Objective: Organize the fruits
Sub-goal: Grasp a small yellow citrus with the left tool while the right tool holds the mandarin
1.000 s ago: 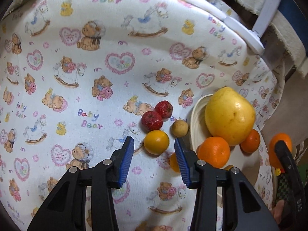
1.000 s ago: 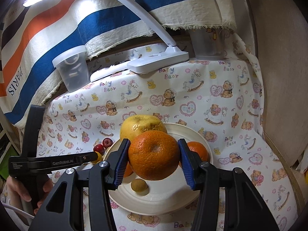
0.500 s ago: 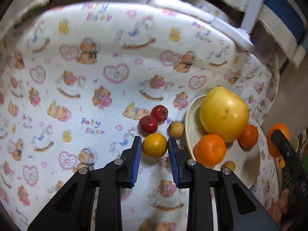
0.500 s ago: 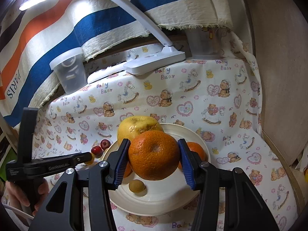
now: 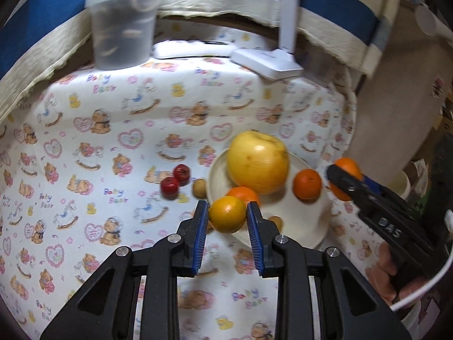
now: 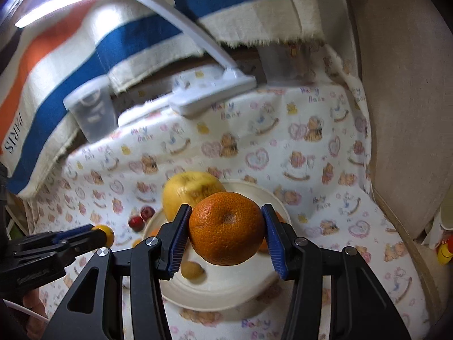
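My left tool (image 5: 227, 217) is closed on a small yellow-orange citrus (image 5: 227, 214), its blue pads pressing both sides of the fruit, which is off the desk and in front of the near rim of the cream plate (image 5: 308, 226). My right tool (image 6: 226, 235) grips a larger orange (image 6: 226, 228) the same way, held over the plate (image 6: 226, 291). On the plate I see a big yellow fruit (image 5: 257, 164), two oranges (image 5: 307, 180) and a small brown fruit (image 6: 192, 269). Two red fruits (image 5: 175, 180) and another small brown one (image 5: 199, 187) lie on the cloth just left of the plate. Legible writing: the desk cloth (image 5: 113, 130) carries "Baby Bear" repeated among bears, hearts and rocking horses; the striped fabric (image 6: 51, 85) behind the desk reads "PARIS" along its left edge; the side of the right tool, seen from the left camera, shows the letters "DAS". The lettering on the side of the left tool in the right view is too blurred to read. A clear plastic tub (image 5: 124, 25) and a white desk lamp base (image 5: 269, 62) stand at the back of the desk.
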The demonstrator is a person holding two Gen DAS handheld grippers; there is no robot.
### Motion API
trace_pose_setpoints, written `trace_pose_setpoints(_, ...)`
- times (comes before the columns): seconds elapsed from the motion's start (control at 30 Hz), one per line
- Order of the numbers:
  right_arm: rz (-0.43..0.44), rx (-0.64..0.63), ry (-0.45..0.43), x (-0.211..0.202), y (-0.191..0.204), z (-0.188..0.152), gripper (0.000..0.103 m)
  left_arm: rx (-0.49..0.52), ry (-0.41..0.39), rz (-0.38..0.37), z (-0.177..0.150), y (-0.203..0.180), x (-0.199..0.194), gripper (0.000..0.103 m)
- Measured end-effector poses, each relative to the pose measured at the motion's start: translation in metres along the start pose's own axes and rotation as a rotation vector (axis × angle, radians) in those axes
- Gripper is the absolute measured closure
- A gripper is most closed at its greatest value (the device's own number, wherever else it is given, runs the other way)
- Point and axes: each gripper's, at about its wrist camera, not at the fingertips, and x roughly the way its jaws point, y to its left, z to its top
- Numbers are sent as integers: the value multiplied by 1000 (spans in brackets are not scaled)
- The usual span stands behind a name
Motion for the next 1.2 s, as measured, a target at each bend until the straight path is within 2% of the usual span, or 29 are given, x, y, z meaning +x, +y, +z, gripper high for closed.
trace_pose_setpoints(0.13, 15, 38, 48, 5, -10, 2, 51, 46, -11, 0, -3, -19, 2, 76)
trace_pose_setpoints(0.33, 67, 116, 133, 13, -25, 1, 51, 46, 17, -6, -8, -28, 17, 76)
trace_pose_setpoints(0.63, 39, 131, 249, 35, -31, -6, 51, 38, 63, -12, -16, -32, 39, 76)
trace_pose_setpoints(0.9, 29, 141, 294, 43, -34, -10, 51, 25, 82, -40, -18, -29, 44, 76)
trace_pose_setpoints(1.2, 19, 127, 335, 53, -31, -16, 51, 55, 74, -46, -21, -30, 45, 76)
